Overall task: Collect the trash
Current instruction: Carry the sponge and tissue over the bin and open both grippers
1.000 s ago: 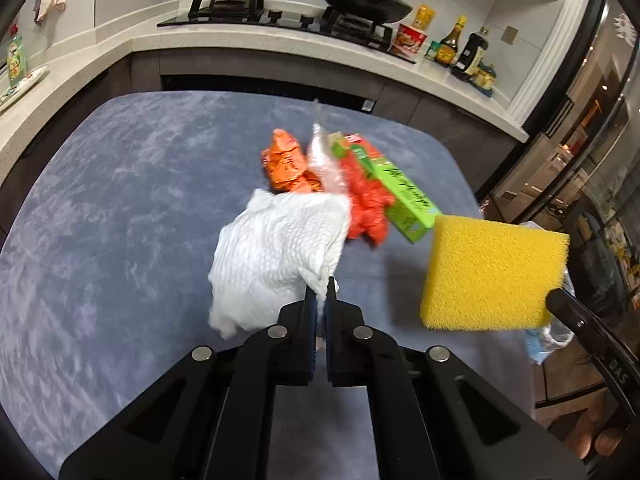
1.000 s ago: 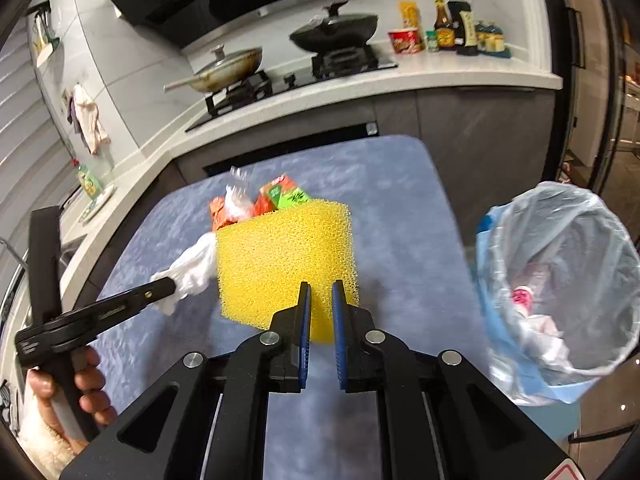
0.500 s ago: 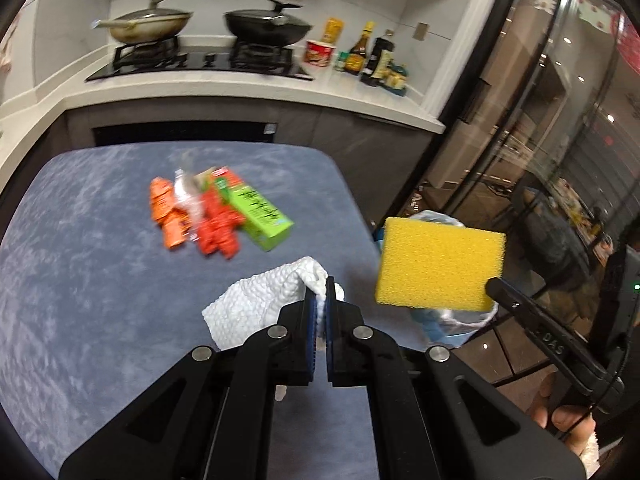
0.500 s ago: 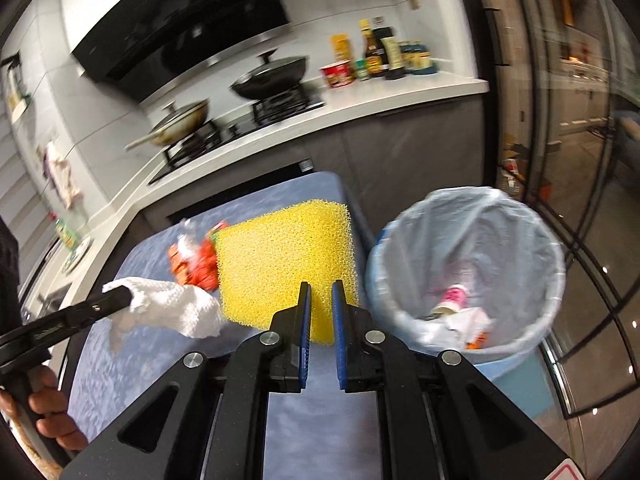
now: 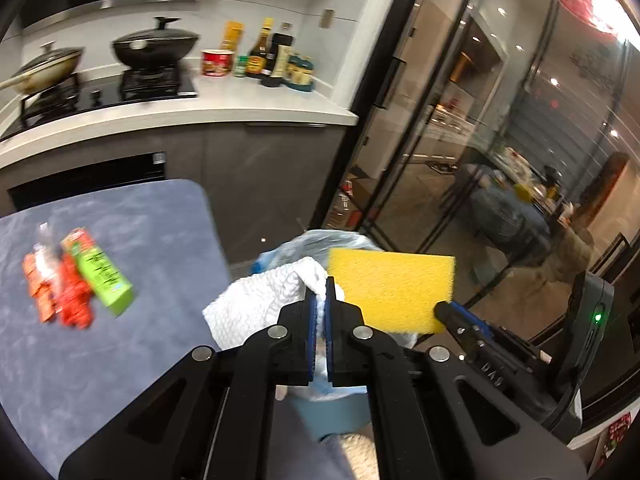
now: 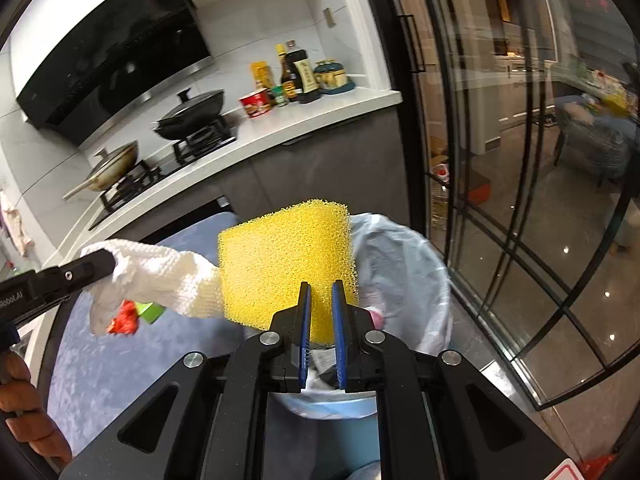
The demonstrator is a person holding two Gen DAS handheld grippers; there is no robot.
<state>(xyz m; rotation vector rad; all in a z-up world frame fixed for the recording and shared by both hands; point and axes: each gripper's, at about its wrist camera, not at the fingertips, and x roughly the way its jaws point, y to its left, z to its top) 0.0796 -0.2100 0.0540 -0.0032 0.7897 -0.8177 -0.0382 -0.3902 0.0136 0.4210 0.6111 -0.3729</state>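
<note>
My left gripper [image 5: 320, 292] is shut on a crumpled white paper towel [image 5: 260, 300] and holds it above the rim of the lined trash bin [image 5: 312, 242]. My right gripper [image 6: 321, 292] is shut on a yellow sponge [image 6: 284, 264], held over the same bin [image 6: 404, 280]. The sponge also shows in the left wrist view [image 5: 392, 292], and the towel in the right wrist view [image 6: 160, 276]. A green carton [image 5: 104, 276] and red-orange wrappers [image 5: 60, 292] lie on the blue-grey table [image 5: 132, 352].
The bin stands on the floor off the table's right edge and holds some trash. A kitchen counter [image 5: 200, 108] with pans and bottles runs behind. Glass doors [image 6: 520, 200] stand to the right.
Both grippers have swung right from over the table to above the bin, carrying the towel and the sponge. The wrappers and carton stay on the table.
</note>
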